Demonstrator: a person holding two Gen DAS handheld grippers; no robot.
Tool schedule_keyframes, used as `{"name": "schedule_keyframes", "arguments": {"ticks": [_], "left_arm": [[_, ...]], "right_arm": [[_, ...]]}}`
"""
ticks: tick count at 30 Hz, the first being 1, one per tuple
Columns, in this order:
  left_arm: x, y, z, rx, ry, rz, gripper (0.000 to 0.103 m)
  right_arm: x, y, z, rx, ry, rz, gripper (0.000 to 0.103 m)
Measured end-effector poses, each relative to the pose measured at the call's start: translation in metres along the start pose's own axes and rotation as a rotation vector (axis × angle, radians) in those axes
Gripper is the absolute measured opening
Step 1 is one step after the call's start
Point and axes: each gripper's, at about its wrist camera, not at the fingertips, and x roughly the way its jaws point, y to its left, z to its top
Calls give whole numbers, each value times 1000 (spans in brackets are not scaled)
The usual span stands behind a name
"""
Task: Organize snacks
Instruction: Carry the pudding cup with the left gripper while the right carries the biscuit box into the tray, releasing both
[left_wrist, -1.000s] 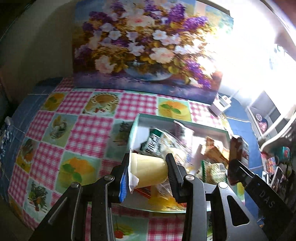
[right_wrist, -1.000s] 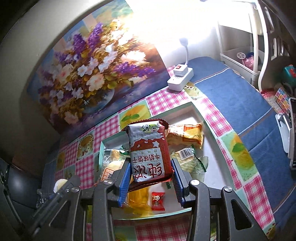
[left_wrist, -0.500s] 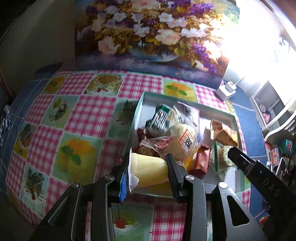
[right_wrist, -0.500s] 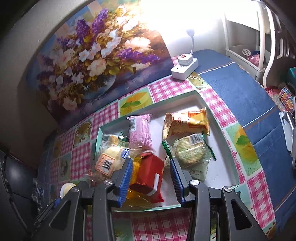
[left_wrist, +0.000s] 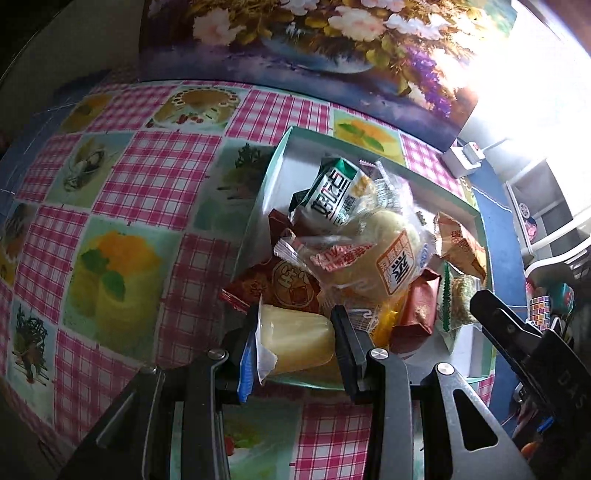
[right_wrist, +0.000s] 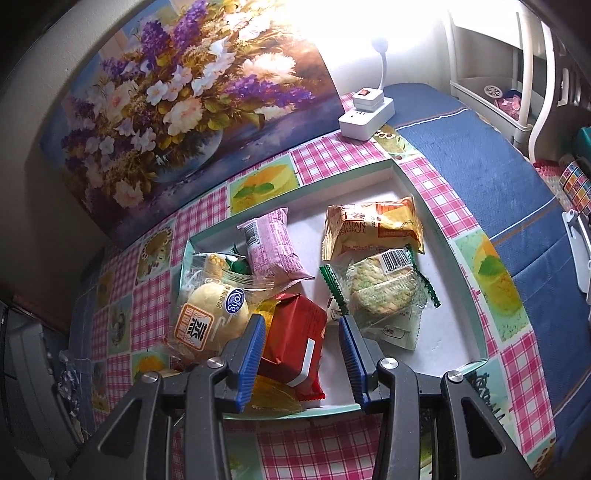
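Note:
My left gripper (left_wrist: 295, 314) is shut on a pale yellow jelly cup (left_wrist: 299, 339), held sideways just above the near edge of the teal tray (left_wrist: 273, 166). The tray (right_wrist: 417, 192) holds several snack packets, among them a round bun in a clear wrapper (right_wrist: 210, 317). My right gripper (right_wrist: 301, 325) hangs over the tray's near side. A red packet (right_wrist: 291, 339) lies in the tray between its jaws. The left pad sits against the packet, while a gap shows at the right pad. One right finger (left_wrist: 495, 317) shows at the left wrist view's right edge.
The tray sits on a pink checked tablecloth (left_wrist: 155, 177) with fruit pictures. A flower painting (right_wrist: 177, 96) leans against the wall behind. A white power strip (right_wrist: 365, 114) sits at the back right, next to a blue cloth (right_wrist: 491, 155). White shelves (right_wrist: 491, 88) stand at the far right.
The left gripper came down toward the tray's near edge with the jelly cup. The red packet, upright between the right jaws a second ago, tipped over and now lies in the tray.

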Motion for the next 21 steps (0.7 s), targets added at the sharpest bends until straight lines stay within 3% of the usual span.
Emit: {"name": "schedule_keyframes", "arguments": {"ticks": [11, 13, 18, 21], "left_arm": [[2, -4, 0, 23, 13, 12, 40], [3, -3, 0, 24, 17, 15, 49], [2, -2, 1, 16, 19, 20, 53], [-1, 0, 1, 12, 14, 23, 68]], "right_arm": [[5, 3, -1, -7, 14, -14, 44], [8, 3, -1, -8, 22, -15, 44], [12, 4, -3, -10, 33, -19, 44], [13, 4, -3, -6, 34, -21, 44]]}}
